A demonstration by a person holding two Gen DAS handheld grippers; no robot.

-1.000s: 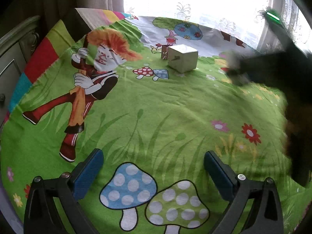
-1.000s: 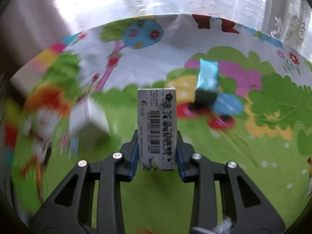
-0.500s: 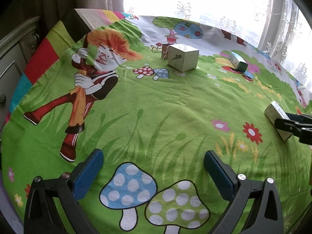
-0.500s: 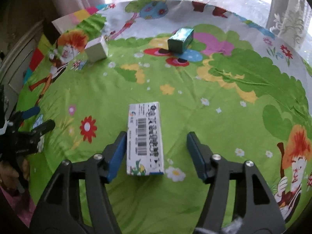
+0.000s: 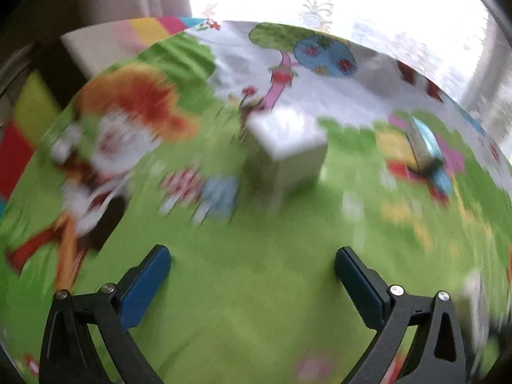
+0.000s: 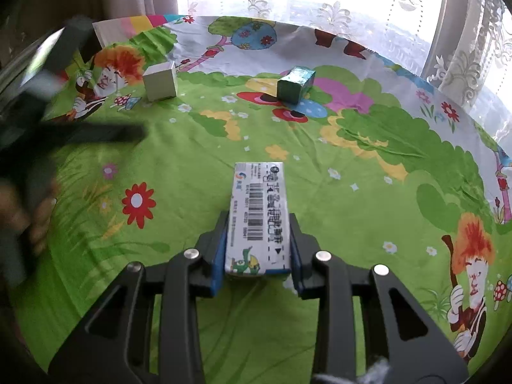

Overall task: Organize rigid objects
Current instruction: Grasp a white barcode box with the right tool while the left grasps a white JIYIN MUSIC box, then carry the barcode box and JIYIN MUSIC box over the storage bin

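the barcode box (image 6: pixel 257 214) is gripped between the two blue pads of the right gripper (image 6: pixel 258 224), its near end between them and its far end pointing forward over the cartoon sheet (image 6: pixel 352 147). the left gripper (image 5: pixel 252 264) is held wide, with nothing between its fingers; this view is blurred. a white cube box (image 5: pixel 288 150) is seen ahead of it on the sheet, and a teal box (image 6: pixel 296 87) lies apart to the right of the cube.

A green cartoon-printed sheet (image 6: pixel 320 166) is showing under a white barcoded box (image 6: pixel 258 217), a plain white cube (image 6: pixel 160 81) and a shiny teal box (image 6: pixel 296 84).
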